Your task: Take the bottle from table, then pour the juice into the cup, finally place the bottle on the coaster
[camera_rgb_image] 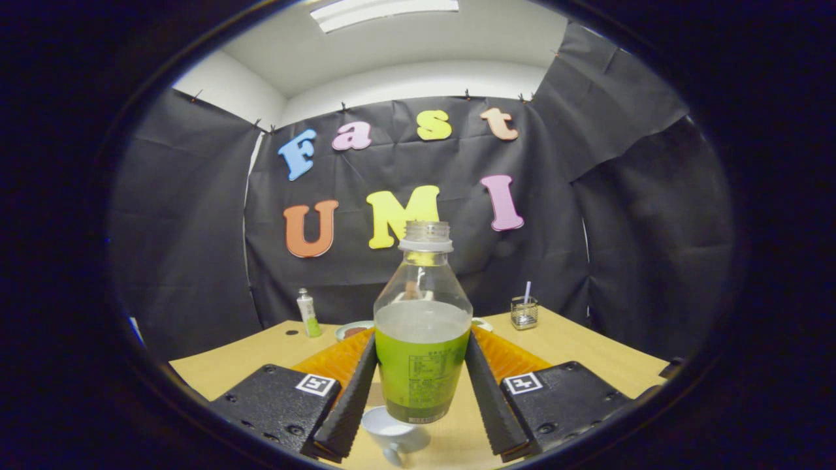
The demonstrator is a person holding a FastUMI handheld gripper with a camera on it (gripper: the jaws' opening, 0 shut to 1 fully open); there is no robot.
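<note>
A clear plastic bottle [422,352] stands upright between my fingers, its cap off. Juice fills roughly the lower half, behind a green label. My gripper [421,341] is shut on the bottle, both fingers [353,398] pressing its sides at label height. A small white cup [394,431] with a handle sits on the wooden table [575,352], just under and slightly left of the bottle's base. A brownish patch [375,394] shows on the table behind the left finger; I cannot tell whether it is the coaster.
Beyond the fingers, a small white and green tube [307,313] stands at the back left. A dish [351,330] lies behind the bottle. A small glass with a straw [524,312] stands at the back right. Black cloth walls close off the table.
</note>
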